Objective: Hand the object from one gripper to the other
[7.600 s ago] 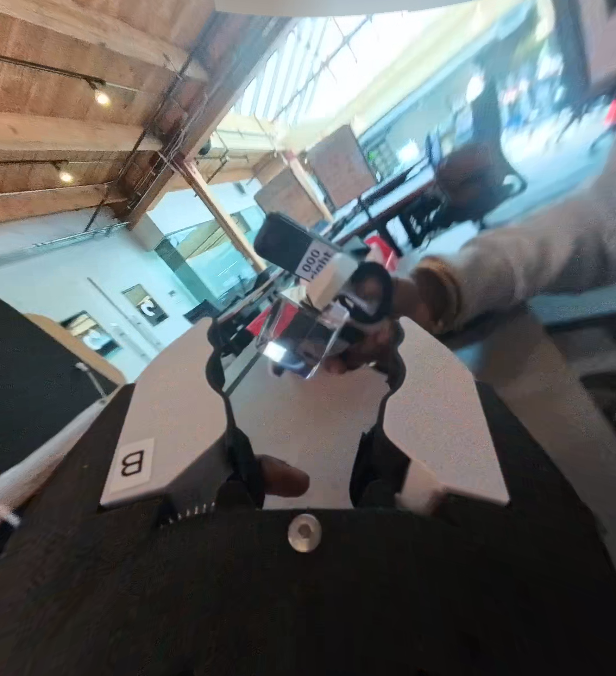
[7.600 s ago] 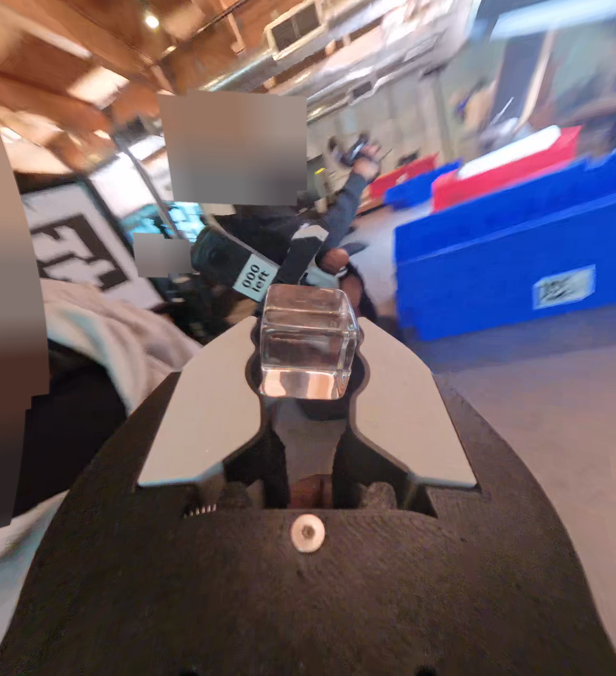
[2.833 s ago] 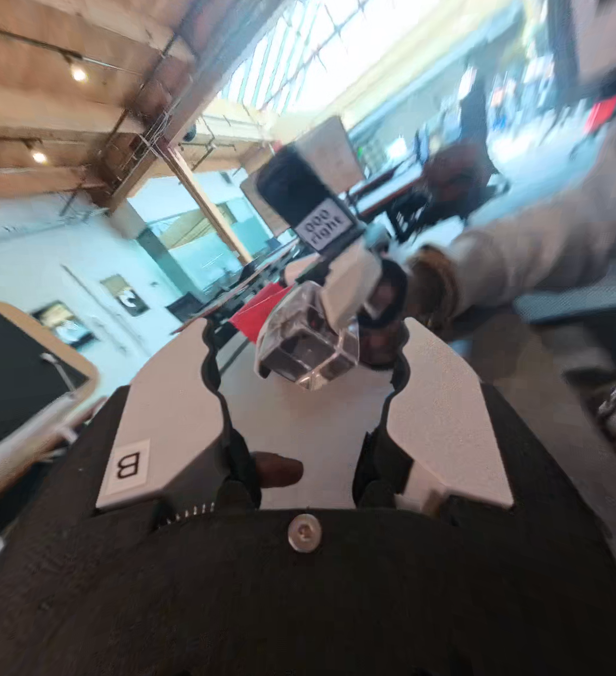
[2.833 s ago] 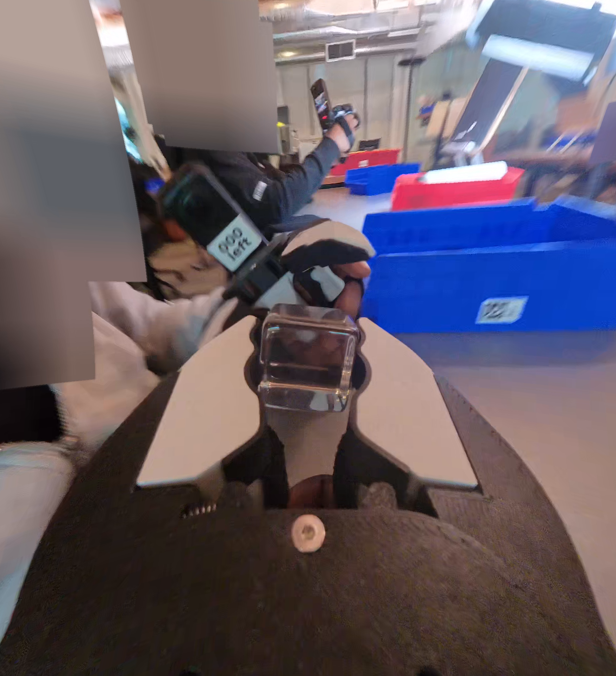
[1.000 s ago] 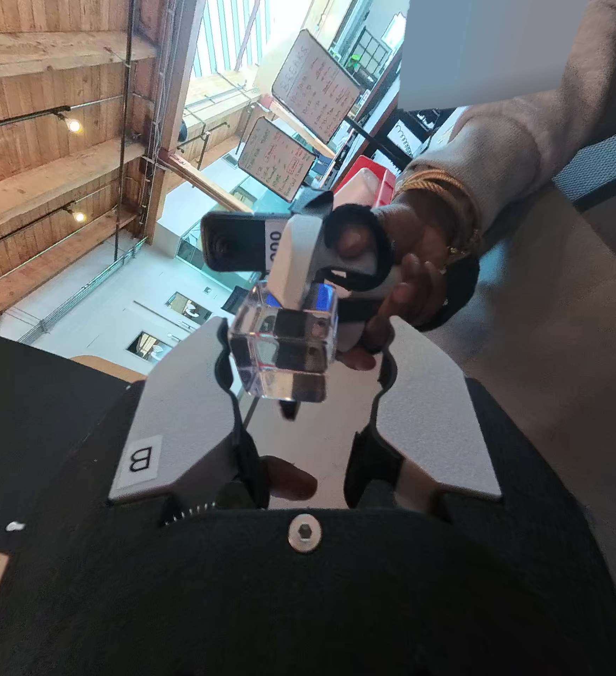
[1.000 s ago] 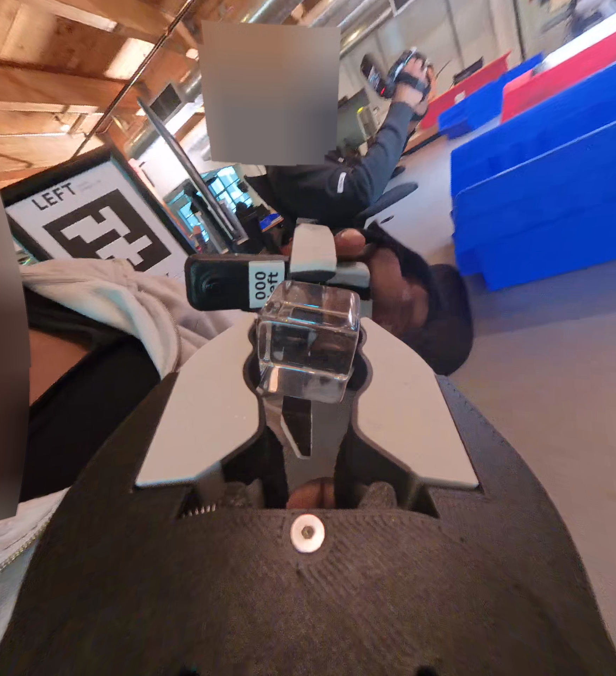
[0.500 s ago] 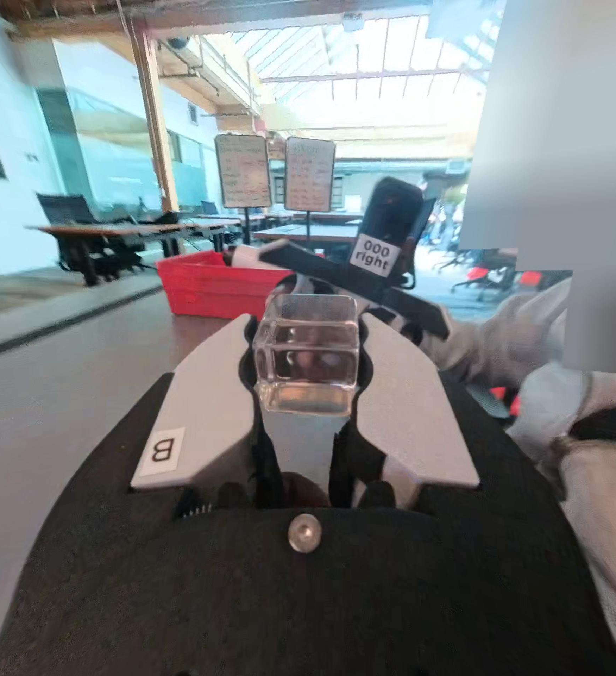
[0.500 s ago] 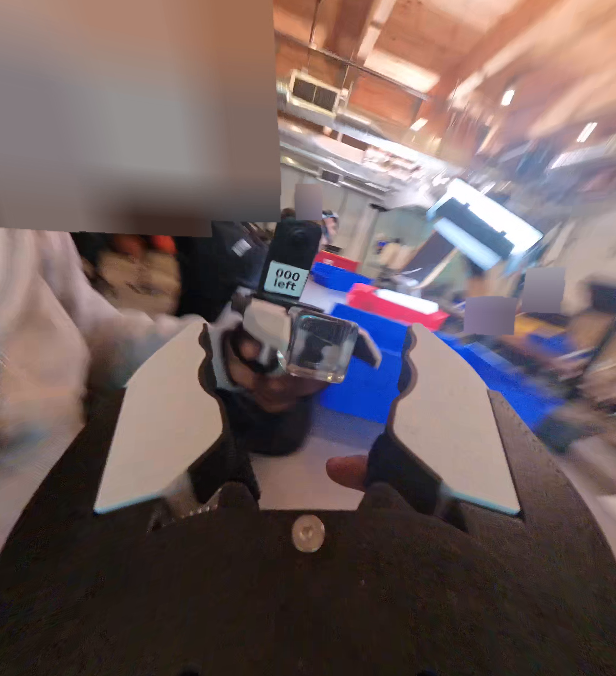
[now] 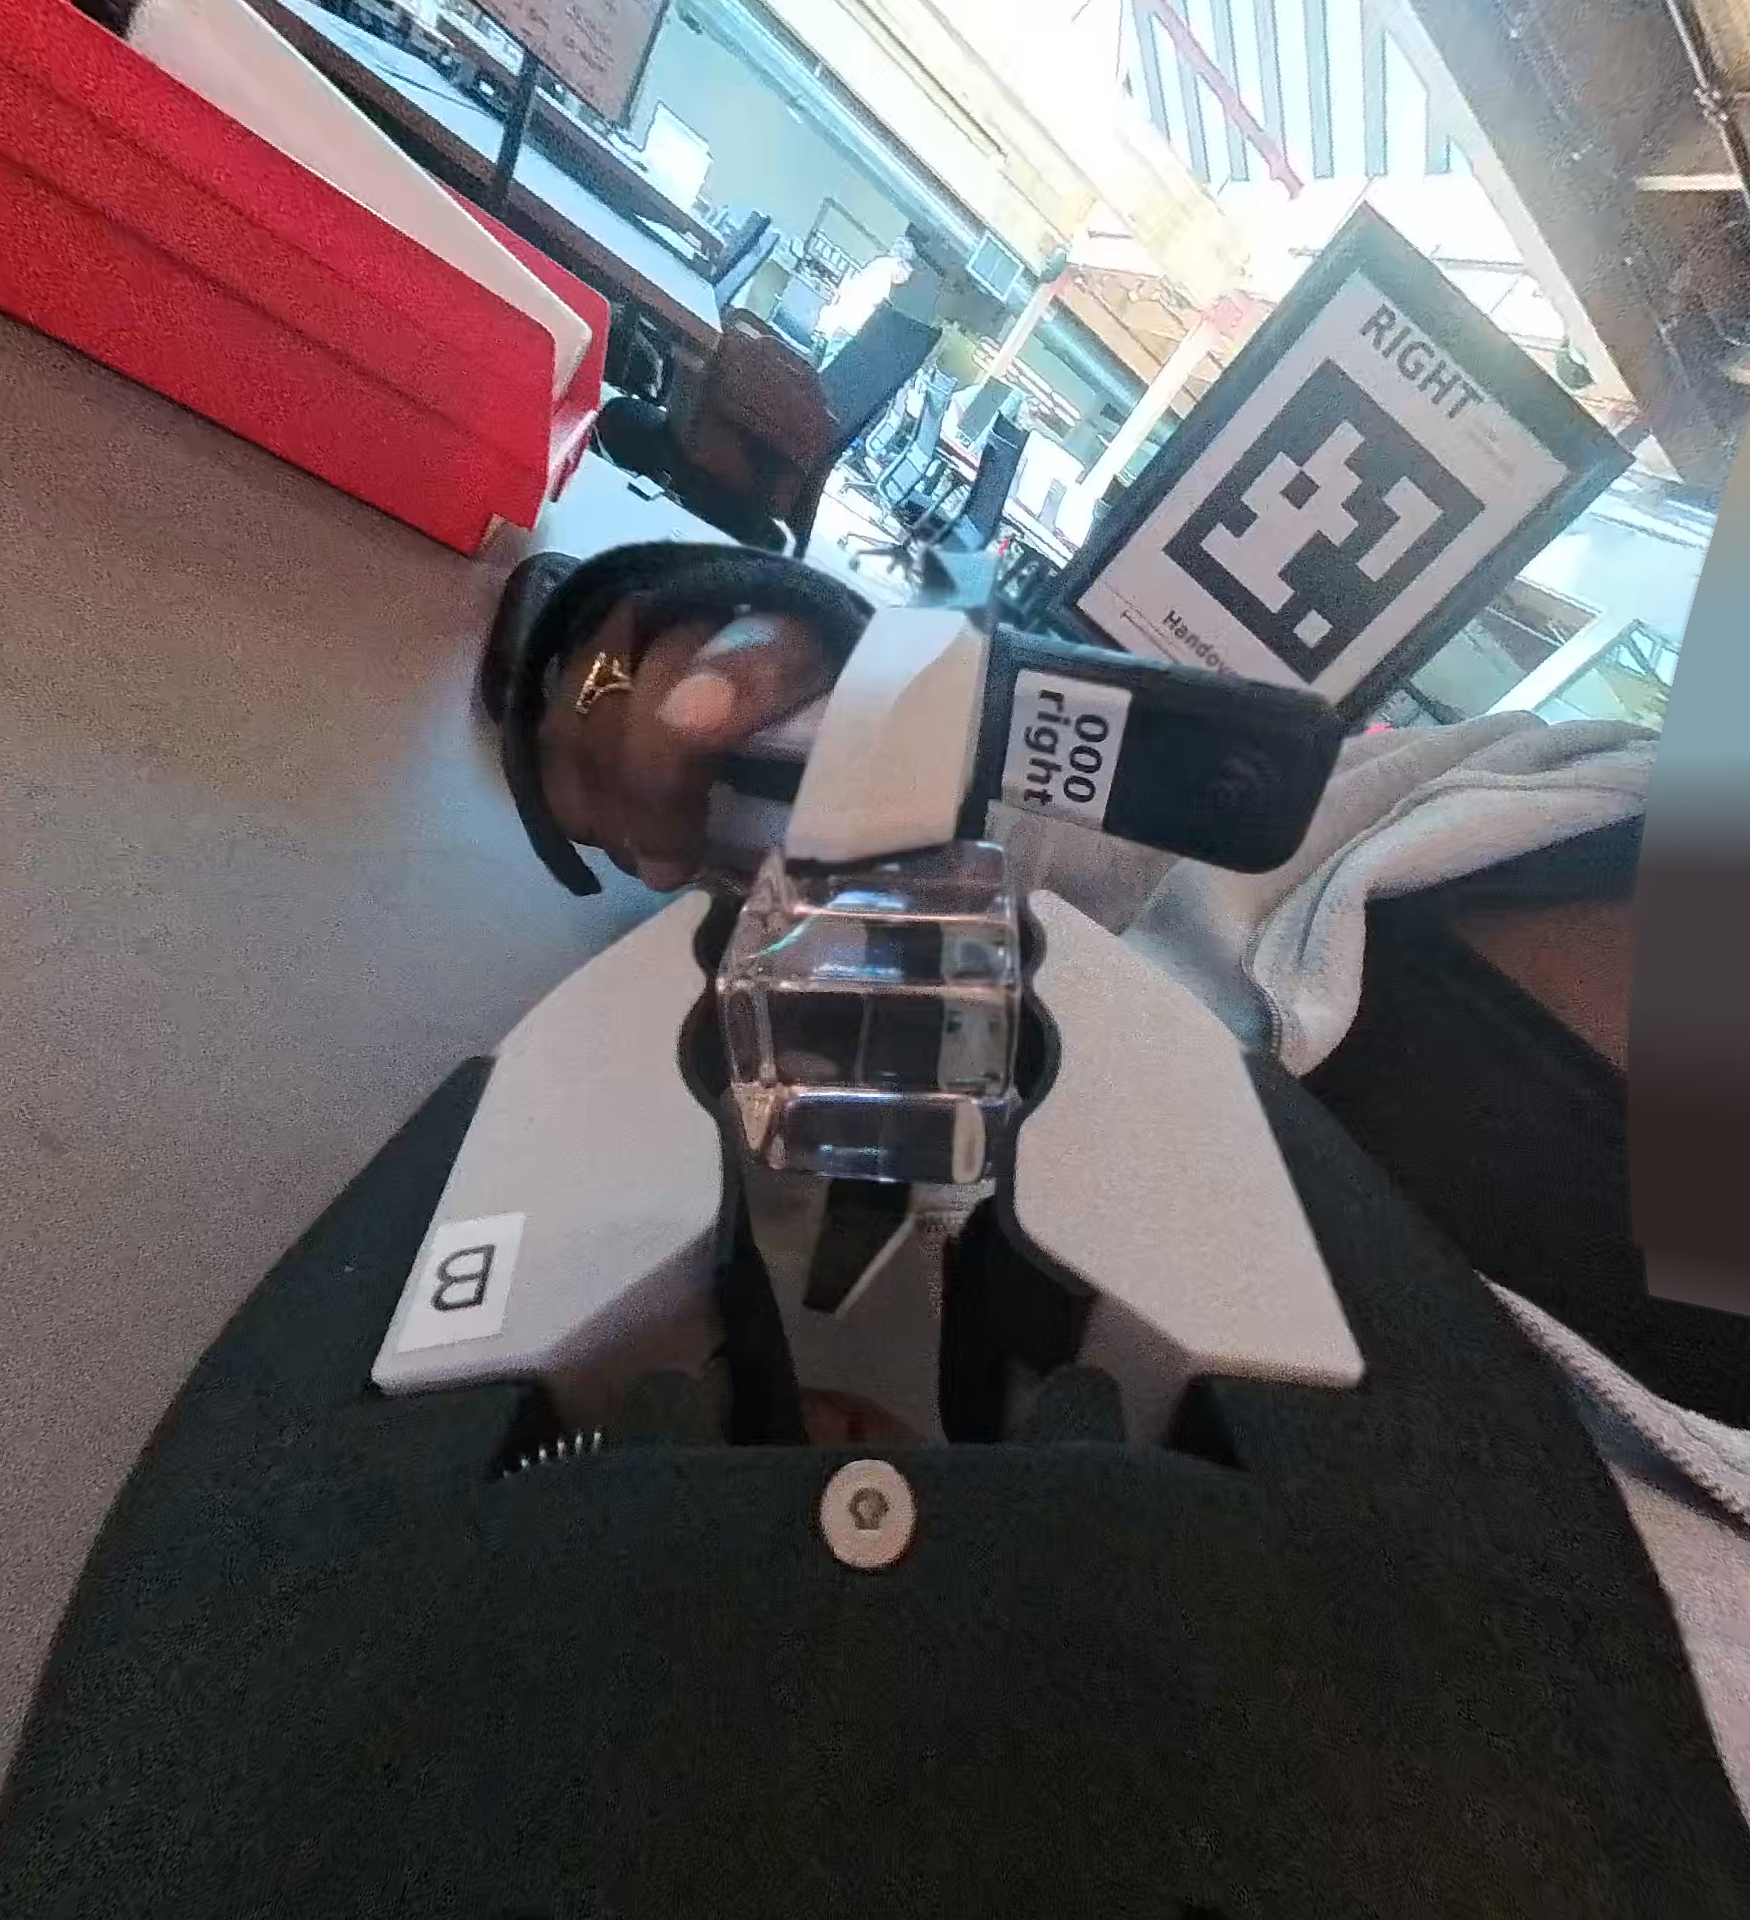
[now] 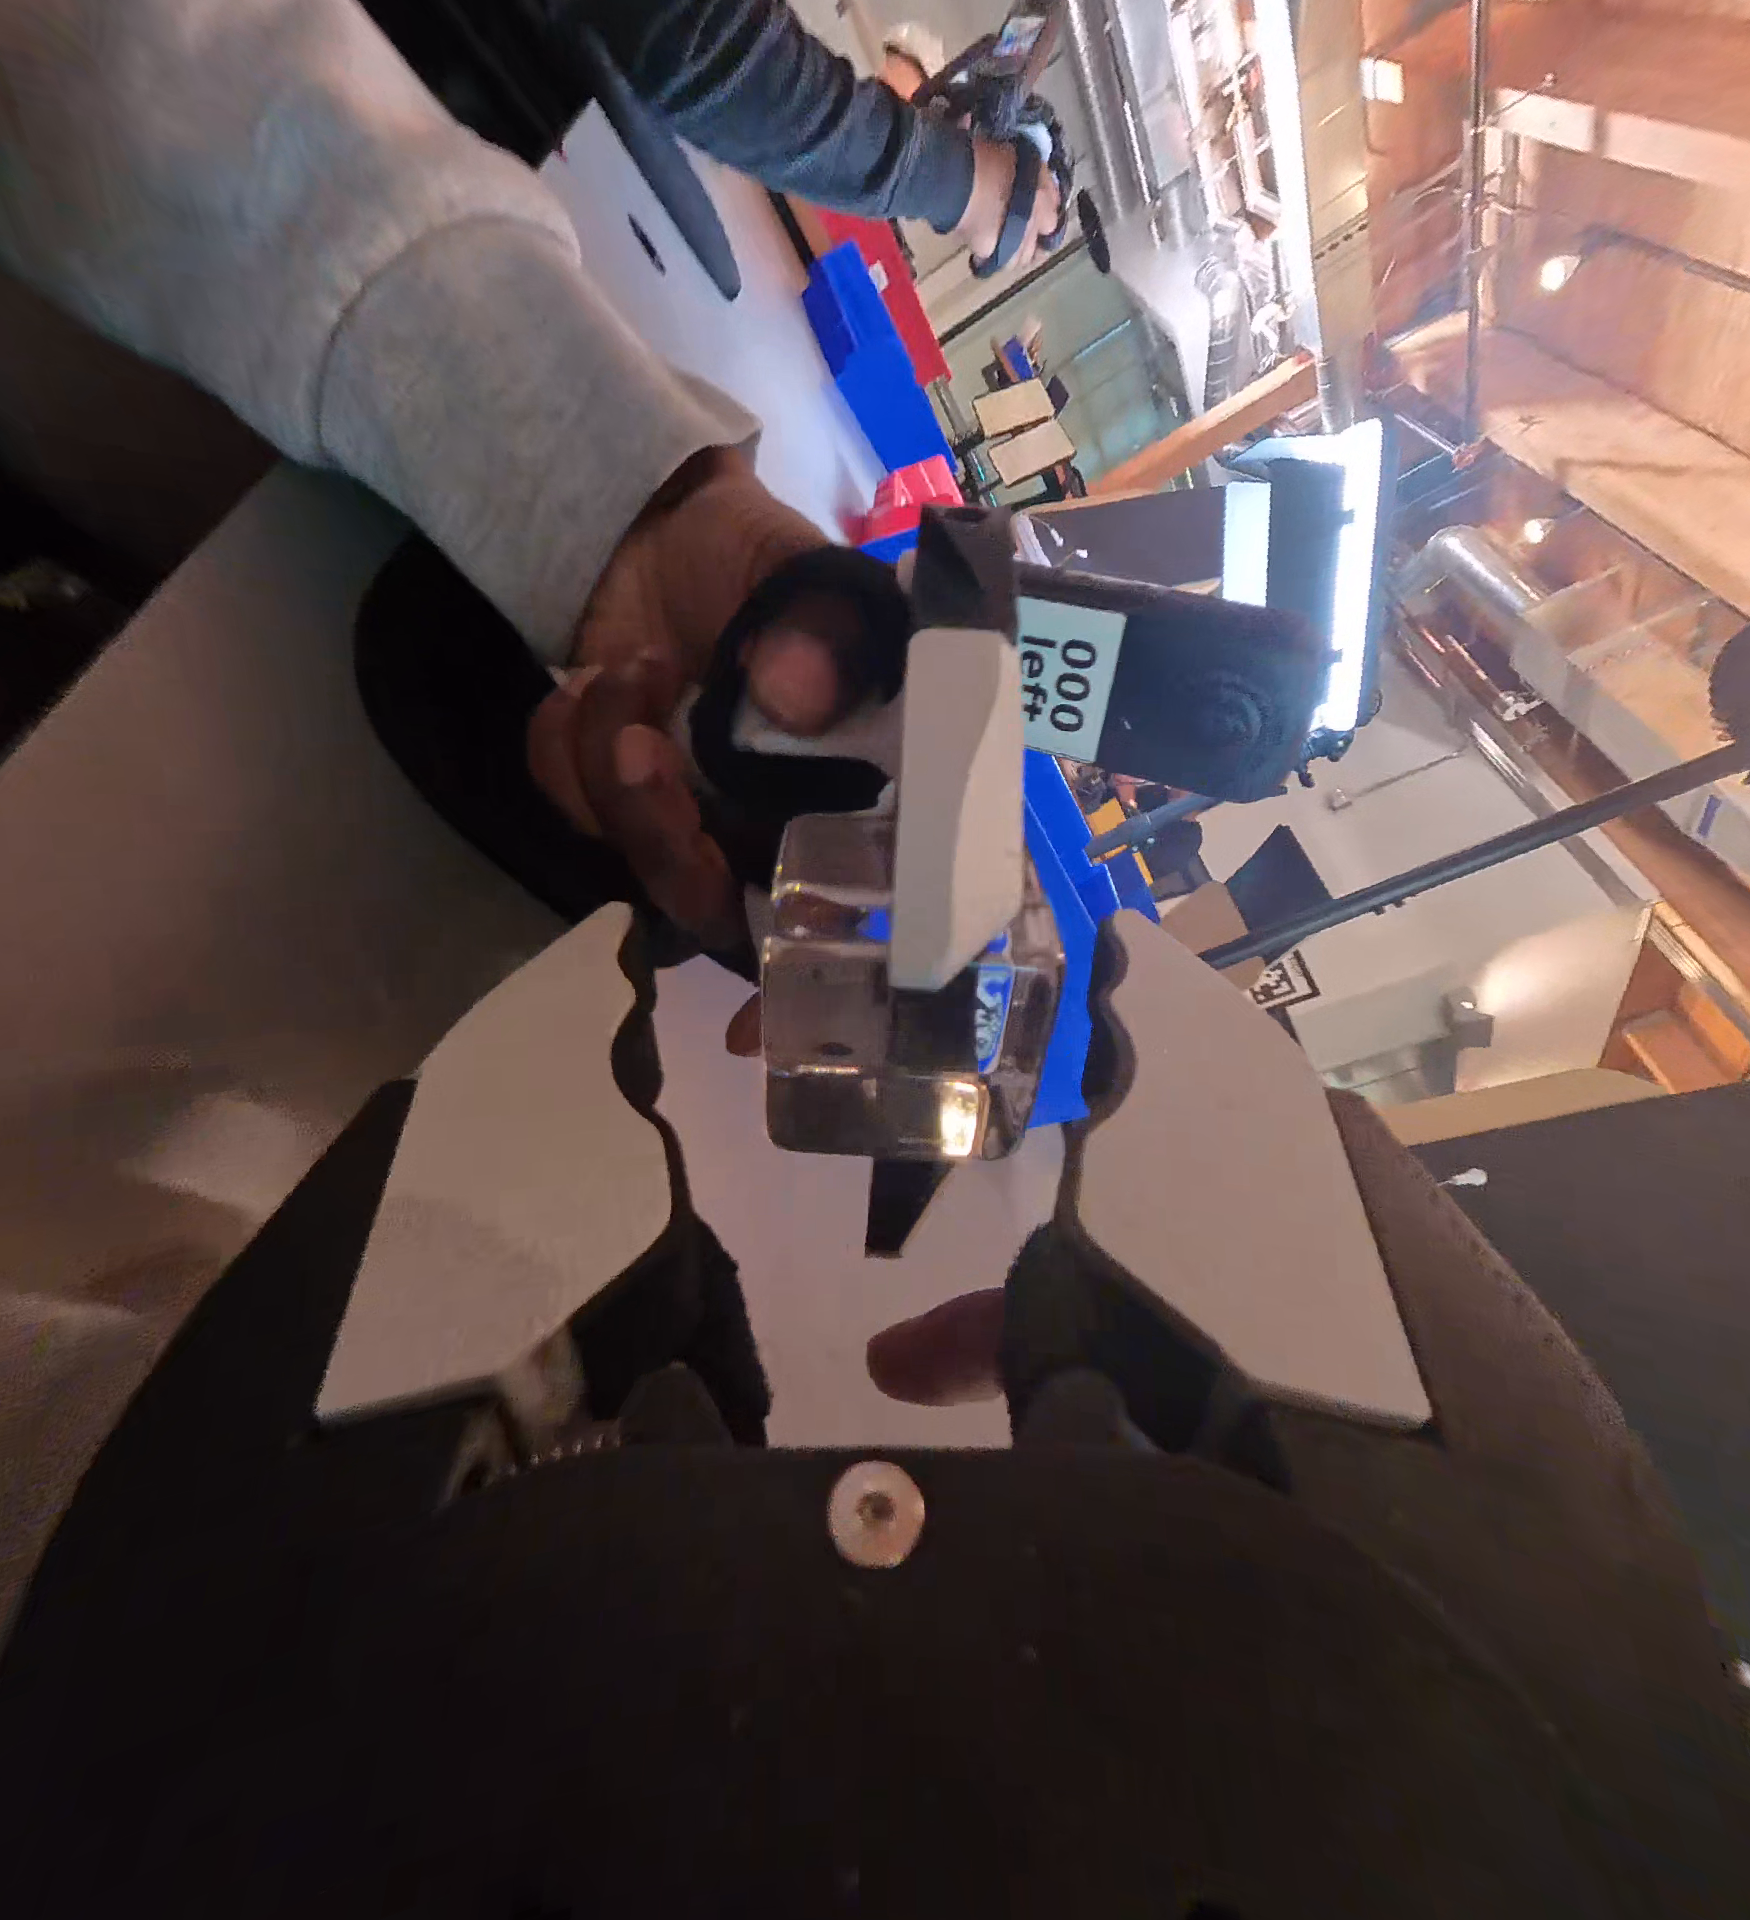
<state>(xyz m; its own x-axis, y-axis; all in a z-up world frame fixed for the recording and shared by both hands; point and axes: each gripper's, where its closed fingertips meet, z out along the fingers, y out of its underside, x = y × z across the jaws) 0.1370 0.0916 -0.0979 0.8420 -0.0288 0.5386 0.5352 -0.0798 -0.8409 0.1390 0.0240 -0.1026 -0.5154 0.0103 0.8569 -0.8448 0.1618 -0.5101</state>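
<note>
A clear cube sits between the grey fingers of my left gripper, which is shut on it above the table. In the left wrist view, my right gripper faces it from beyond, with one white finger over the cube's far top edge. In the right wrist view, my right gripper is open wide. The cube lies between its two tips without touching either. The left gripper's finger shows edge-on across the cube. A person's hands hold both grippers.
A grey table lies below. A red bin stands at its far left and a framed marker sign at the back right. Blue bins, another person's arm and a light panel are farther off. The gap from one gripper's tips to the other's is roughly 5 cm.
One second ago the right gripper held the cube and the left was open. The left has since shut on it and the right let go. Now the right's open jaws straddle the cube.
</note>
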